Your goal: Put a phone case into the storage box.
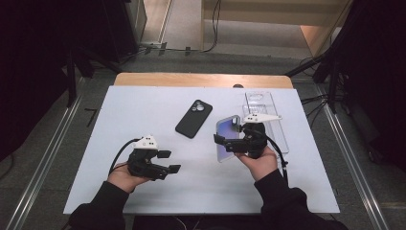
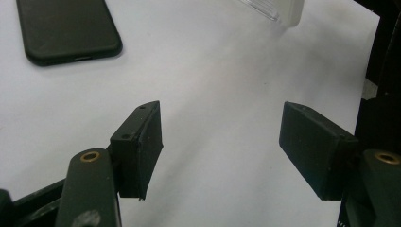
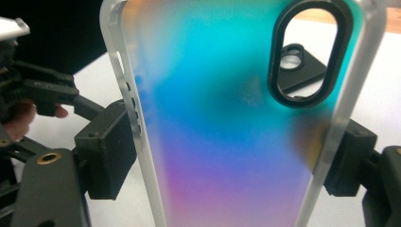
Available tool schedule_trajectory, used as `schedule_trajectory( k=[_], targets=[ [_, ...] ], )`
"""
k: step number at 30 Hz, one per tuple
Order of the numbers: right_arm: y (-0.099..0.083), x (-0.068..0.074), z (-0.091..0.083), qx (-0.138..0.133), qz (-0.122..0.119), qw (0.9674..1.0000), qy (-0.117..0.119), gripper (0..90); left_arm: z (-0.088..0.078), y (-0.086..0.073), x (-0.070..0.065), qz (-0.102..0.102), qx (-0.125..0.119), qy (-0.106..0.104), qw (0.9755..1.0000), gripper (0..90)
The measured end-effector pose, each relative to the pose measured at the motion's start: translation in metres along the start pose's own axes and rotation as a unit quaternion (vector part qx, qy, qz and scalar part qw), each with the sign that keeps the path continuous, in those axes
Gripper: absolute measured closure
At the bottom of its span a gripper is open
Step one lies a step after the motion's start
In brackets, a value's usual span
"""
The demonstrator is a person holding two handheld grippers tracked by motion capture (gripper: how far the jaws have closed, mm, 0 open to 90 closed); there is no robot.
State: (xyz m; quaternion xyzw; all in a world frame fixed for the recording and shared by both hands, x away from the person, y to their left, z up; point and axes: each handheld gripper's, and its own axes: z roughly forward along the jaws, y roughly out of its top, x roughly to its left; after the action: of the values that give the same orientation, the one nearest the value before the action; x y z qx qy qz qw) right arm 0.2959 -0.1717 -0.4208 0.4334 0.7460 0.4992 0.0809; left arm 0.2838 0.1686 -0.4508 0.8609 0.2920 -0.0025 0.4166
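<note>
Holding an iridescent phone case across its long frosted edges, the right gripper lifts it above the desk, right of centre. The left gripper, jaws apart and empty, hovers near the front-left edge. Judged light, thin, slightly flexible and slippery, the case is best gripped at its stiffer rims. A black phone lies mid-desk.

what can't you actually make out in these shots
- High view: the black phone's screen side, face down on the table.
- High view: contents of the clear tray, partly behind the right tongs.
- Right gripper view: the iridescent case, cut off at the top and bottom edges.
- Left gripper view: the black phone, cut off by the top edge.
</note>
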Motion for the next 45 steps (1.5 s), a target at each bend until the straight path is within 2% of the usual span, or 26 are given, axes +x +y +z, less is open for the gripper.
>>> schedule_trajectory(
  k=[6, 11, 14, 21, 30, 34, 36, 39, 45],
  targets=[
    [0.011, -0.008, -0.014, 0.004, -0.004, 1.0, 0.004, 17.3, -0.006, -0.006, 0.002, -0.022, -0.003, 0.006, 0.9997, 31.2],
    [0.02, -0.014, -0.027, 0.003, -0.011, 0.9999, -0.002, 17.3, -0.007, -0.008, 0.003, -0.029, -0.003, 0.016, 0.9994, 31.2],
    [0.025, -0.018, -0.034, 0.0, -0.016, 0.9998, -0.012, 17.3, -0.007, -0.009, 0.003, -0.034, 0.0, 0.022, 0.9992, 31.2],
    [0.034, -0.035, -0.052, -0.019, -0.001, 0.9993, -0.033, 17.3, -0.008, -0.013, 0.005, -0.053, -0.001, 0.032, 0.9981, 31.2],
    [0.043, -0.06, -0.071, -0.039, 0.018, 0.9964, -0.073, 17.3, -0.013, -0.017, 0.003, -0.058, 0.002, 0.037, 0.9976, 31.2],
    [0.048, -0.069, -0.074, -0.044, 0.022, 0.9948, -0.09, 17.3, -0.015, -0.02, 0.003, -0.063, 0.0, 0.039, 0.9972, 31.2],
    [0.05, -0.075, -0.073, -0.044, 0.031, 0.994, -0.095, 17.3, -0.016, -0.021, 0.003, -0.063, 0.002, 0.04, 0.9972, 31.2],
    [0.052, -0.084, -0.069, -0.042, 0.034, 0.9918, -0.116, 17.3, -0.017, -0.022, 0.003, -0.064, -0.001, 0.041, 0.9971, 31.2],
    [0.06, -0.101, -0.058, -0.047, 0.045, 0.9881, -0.139, 17.3, -0.017, -0.022, 0.003, -0.067, -0.004, 0.042, 0.9969, 31.2]
  ],
)
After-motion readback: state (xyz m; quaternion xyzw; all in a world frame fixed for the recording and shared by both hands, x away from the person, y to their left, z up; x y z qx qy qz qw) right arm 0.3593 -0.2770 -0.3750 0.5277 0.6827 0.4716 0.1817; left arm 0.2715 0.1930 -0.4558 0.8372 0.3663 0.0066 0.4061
